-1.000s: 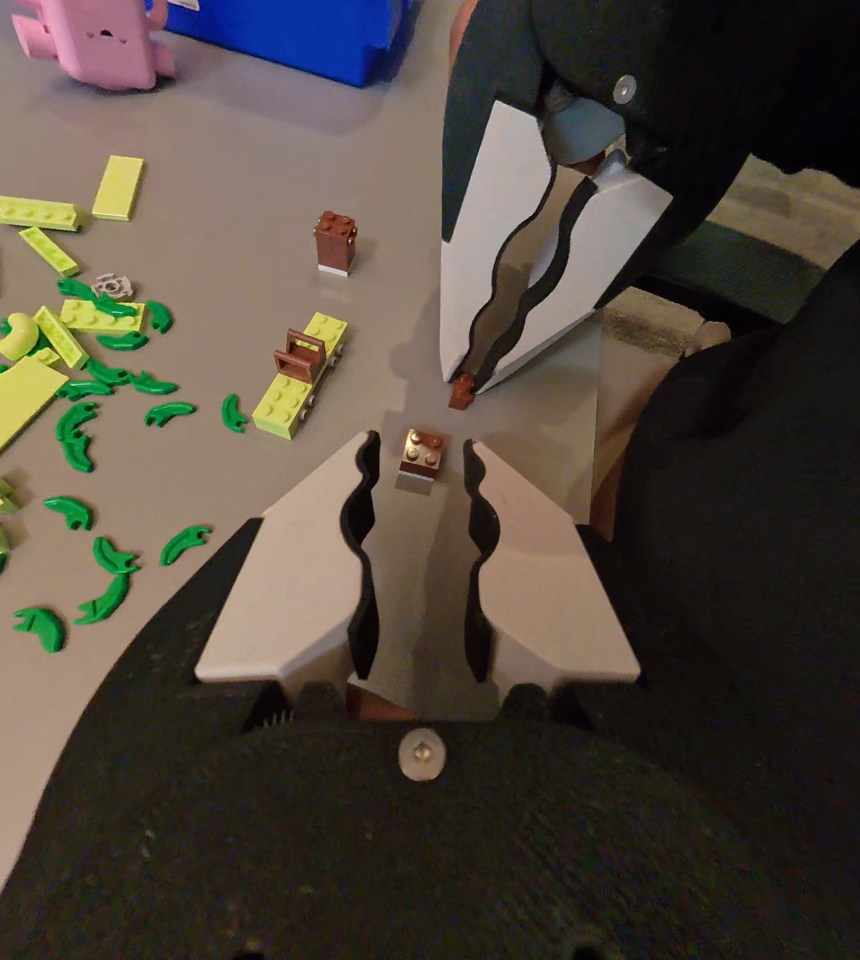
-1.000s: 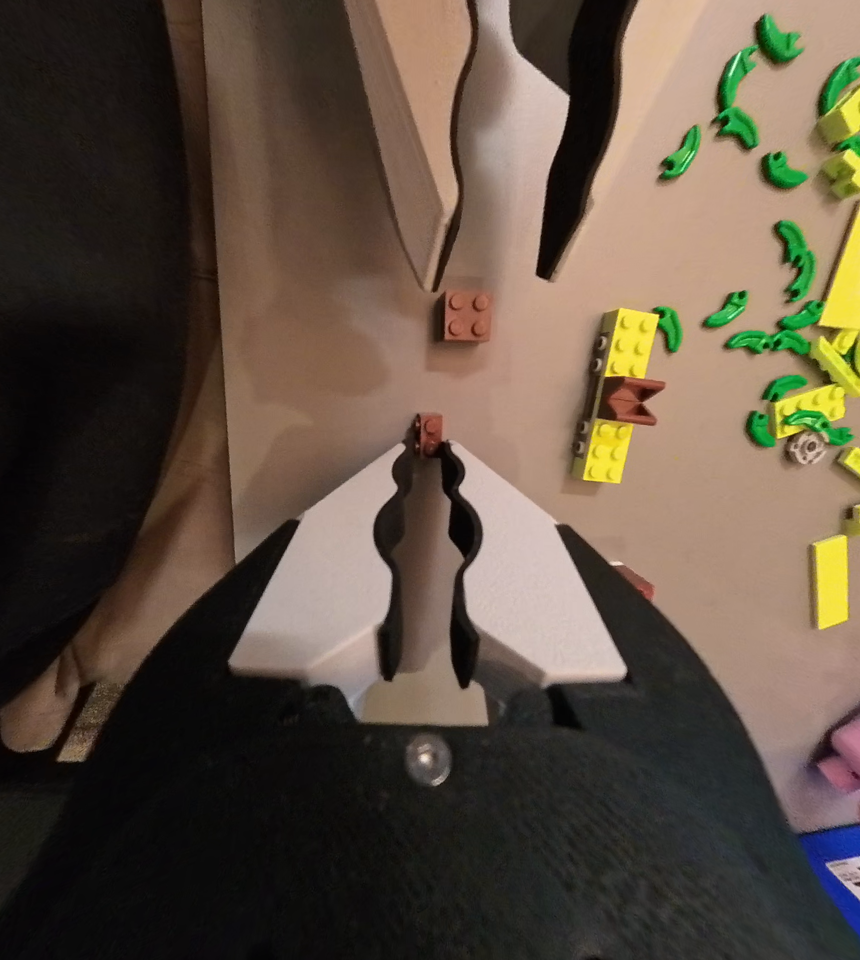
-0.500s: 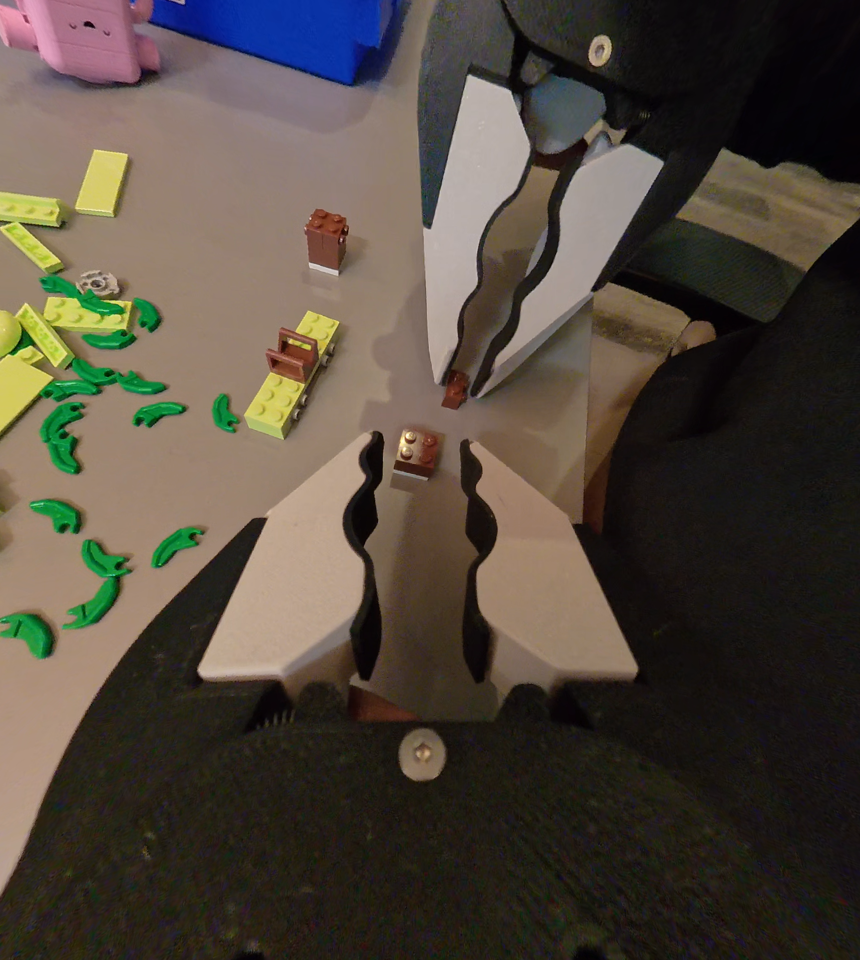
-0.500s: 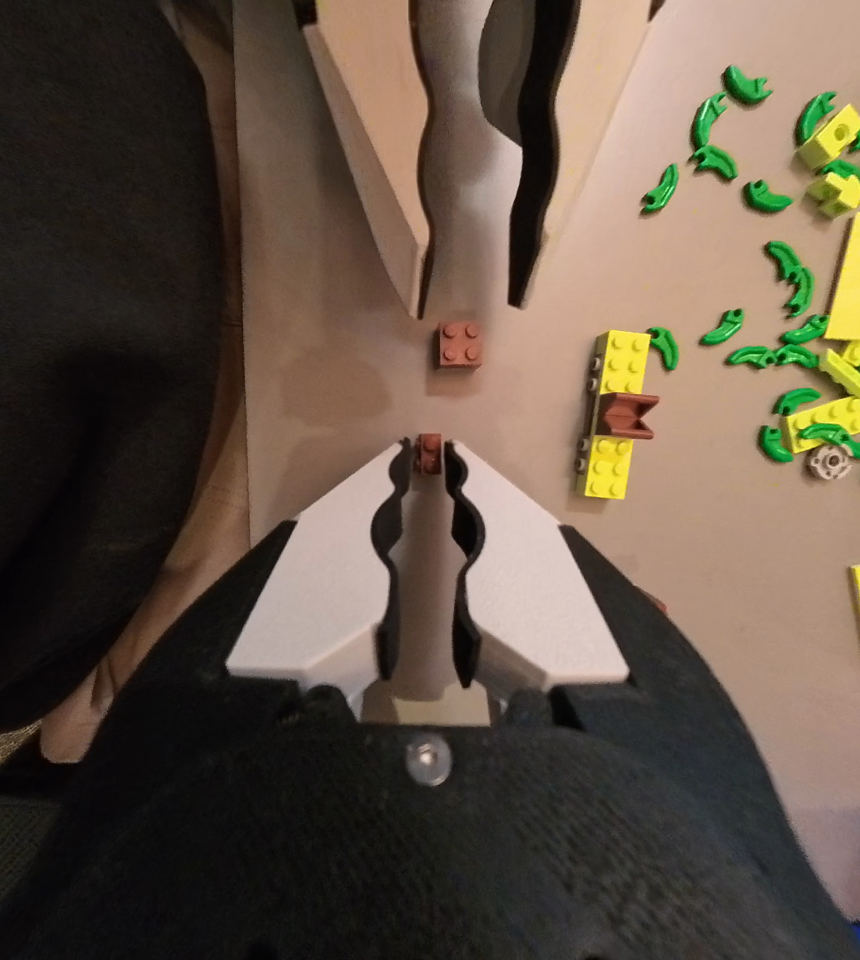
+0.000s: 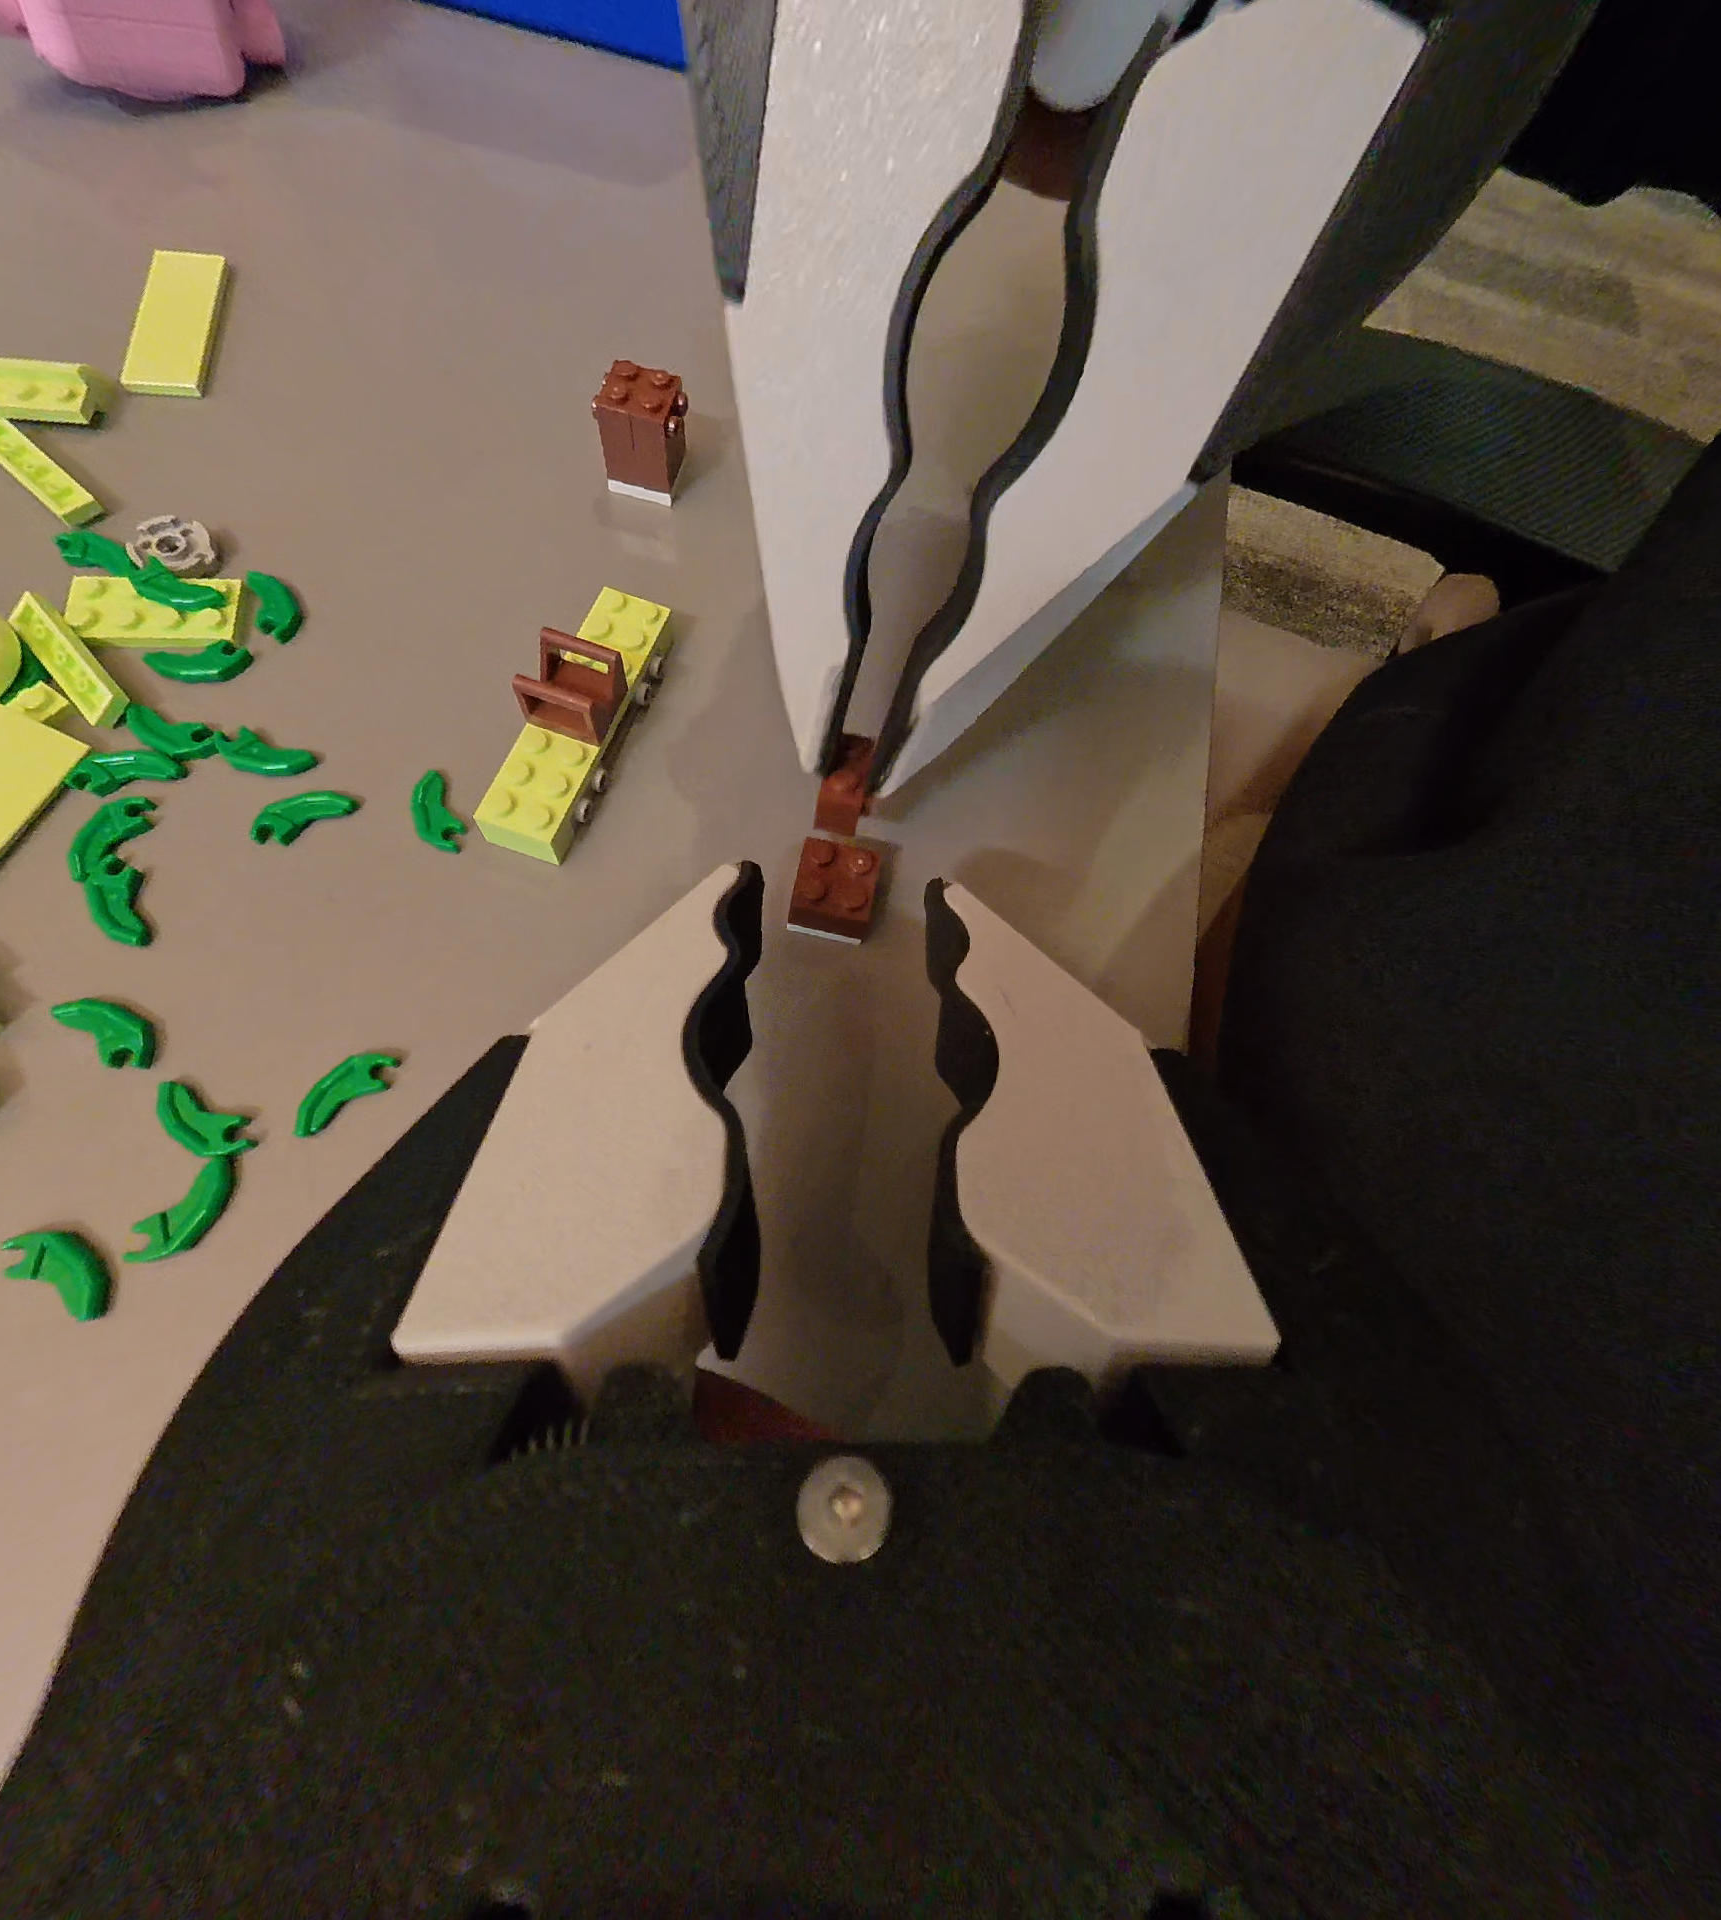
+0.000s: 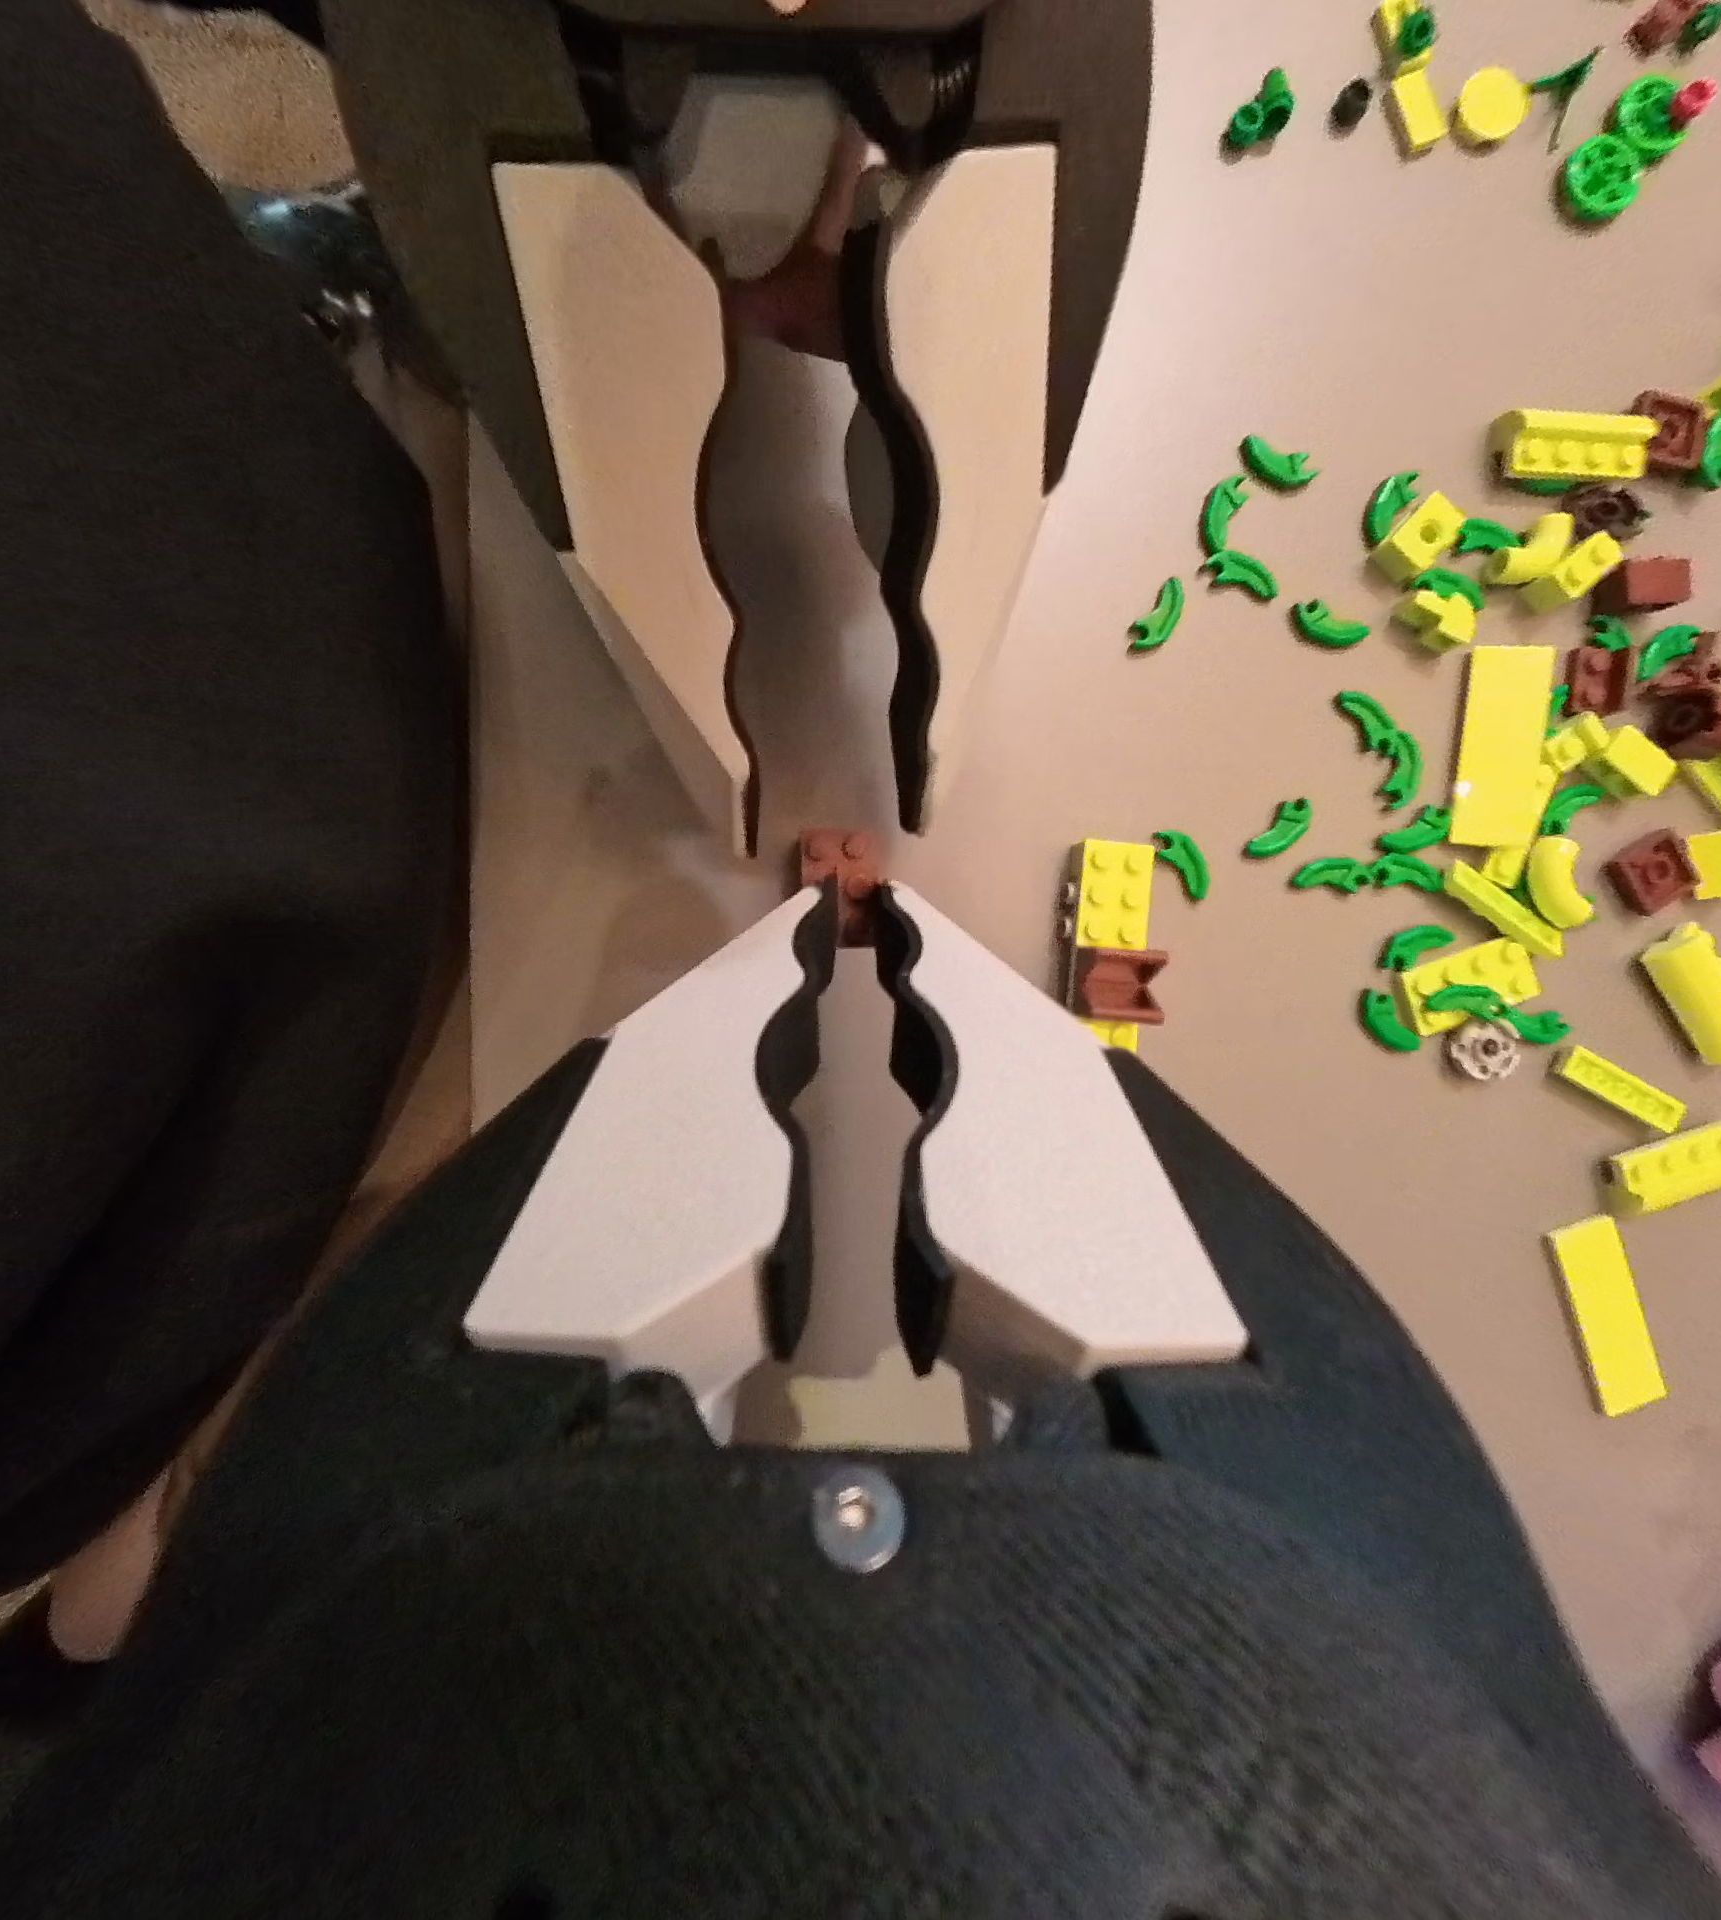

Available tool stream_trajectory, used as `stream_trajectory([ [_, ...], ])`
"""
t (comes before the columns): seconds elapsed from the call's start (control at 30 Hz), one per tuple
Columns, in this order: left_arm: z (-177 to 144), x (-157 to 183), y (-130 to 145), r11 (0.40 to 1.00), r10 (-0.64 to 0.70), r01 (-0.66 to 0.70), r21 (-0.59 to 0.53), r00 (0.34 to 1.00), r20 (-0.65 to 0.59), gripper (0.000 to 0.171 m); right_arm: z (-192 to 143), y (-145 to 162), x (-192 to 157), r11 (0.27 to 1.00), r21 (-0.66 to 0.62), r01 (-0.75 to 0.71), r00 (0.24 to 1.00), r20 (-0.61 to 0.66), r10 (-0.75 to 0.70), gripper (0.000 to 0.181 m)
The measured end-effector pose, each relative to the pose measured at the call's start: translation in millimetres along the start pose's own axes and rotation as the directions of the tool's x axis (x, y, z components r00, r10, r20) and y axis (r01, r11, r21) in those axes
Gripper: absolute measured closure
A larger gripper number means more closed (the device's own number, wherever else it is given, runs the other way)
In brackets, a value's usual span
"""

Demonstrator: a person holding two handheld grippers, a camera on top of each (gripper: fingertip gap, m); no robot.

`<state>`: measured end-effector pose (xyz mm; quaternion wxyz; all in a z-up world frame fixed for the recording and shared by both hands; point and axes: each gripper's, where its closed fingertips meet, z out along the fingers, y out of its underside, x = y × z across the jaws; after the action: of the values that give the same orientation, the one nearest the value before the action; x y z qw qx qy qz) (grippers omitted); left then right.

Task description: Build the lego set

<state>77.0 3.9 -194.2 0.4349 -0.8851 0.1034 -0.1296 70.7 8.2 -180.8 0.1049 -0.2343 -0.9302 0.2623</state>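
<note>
A brown 2x2 brick [image 5: 835,891] on a white plate stands on the grey table just ahead of my open left gripper [image 5: 840,894], whose tips flank it without gripping. My right gripper [image 6: 854,896] is shut on a small brown brick [image 6: 858,914], which also shows in the left wrist view [image 5: 848,792], and holds it right over the far edge of the 2x2 brick [image 6: 835,854]. In the right wrist view the left gripper [image 6: 830,821] comes in from the top. In the left wrist view the right gripper [image 5: 861,774] comes down from above.
A lime plate assembly with a brown seat piece [image 5: 581,727] lies left of the grippers, and a brown brick stack [image 5: 643,431] stands behind it. Several loose green leaf pieces [image 5: 118,883] and lime bricks [image 5: 155,608] spread to the left. A pink figure [image 5: 129,42] sits far back.
My right gripper has carried the small brown brick toward the 2x2 brick until it sits right at it. The left gripper has closed in around the 2x2 brick, still open.
</note>
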Motion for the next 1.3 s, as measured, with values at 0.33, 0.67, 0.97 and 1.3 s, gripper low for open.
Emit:
stream_trajectory([
  [0.33,-0.4,-3.1,4.5,1.000,0.002,-0.001,-0.027,1.000,0.014,0.145,14.4,-2.7,-9.5,0.995,-0.090,0.032,0.998,0.060,-0.027,0.177],
  [0.67,1.0,-3.0,6.0,0.999,-0.011,0.011,-0.041,1.000,0.002,0.153,15.1,-1.1,-7.5,0.990,-0.137,0.033,0.998,0.053,-0.026,0.177],
  [0.97,4.2,-1.2,13.4,0.996,-0.005,0.004,-0.093,1.000,-0.007,0.160,15.0,-0.8,-8.1,0.987,-0.155,0.040,0.999,0.022,-0.037,0.177],
  [1.3,3.2,-1.5,12.2,0.997,-0.021,0.019,-0.081,1.000,-0.017,0.162,16.7,-0.3,-9.6,0.984,-0.160,0.075,0.997,0.008,-0.075,0.177],
])
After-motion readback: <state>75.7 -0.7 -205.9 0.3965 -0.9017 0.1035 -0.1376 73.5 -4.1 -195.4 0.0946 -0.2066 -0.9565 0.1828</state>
